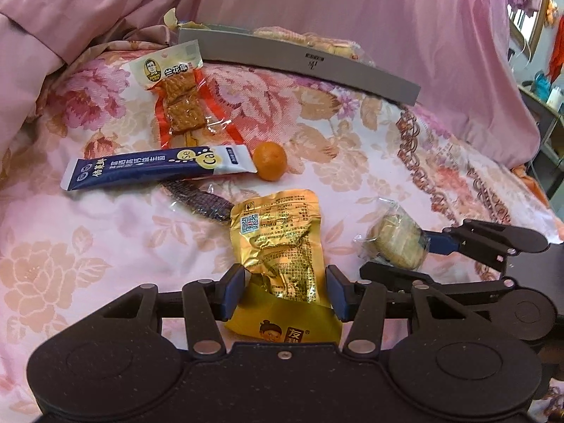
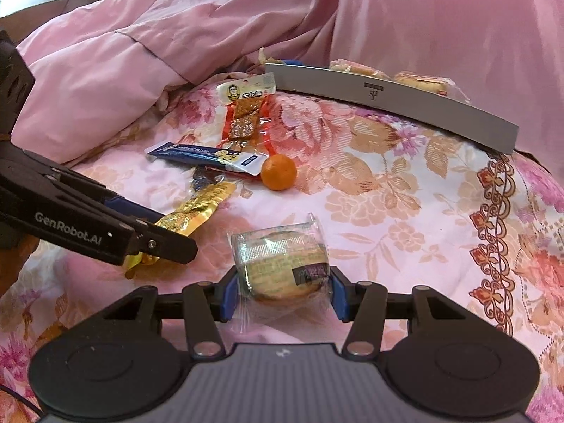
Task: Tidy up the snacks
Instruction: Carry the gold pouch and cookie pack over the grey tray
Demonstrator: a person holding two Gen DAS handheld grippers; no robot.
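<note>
A gold foil snack packet (image 1: 278,243) lies crumpled between the blue pads of my left gripper (image 1: 285,292), which is shut on its near end. In the right wrist view the same gripper (image 2: 172,232) comes in from the left with the gold packet (image 2: 197,208). My right gripper (image 2: 283,292) is shut on a round pastry in clear wrap (image 2: 282,261), with the pads pressing its sides. The left wrist view shows that gripper (image 1: 394,257) at the right, with the pastry (image 1: 391,239) in it. Both rest low over the floral bedsheet (image 2: 387,211).
A long grey box (image 1: 299,60) holding wrapped snacks stands at the back. Nearer lie a dried tofu packet (image 1: 176,95), a blue stick sachet (image 1: 158,169), a mandarin (image 1: 270,160) and a dark snack in clear wrap (image 1: 201,201). A pink quilt (image 2: 123,70) is bunched up at the left.
</note>
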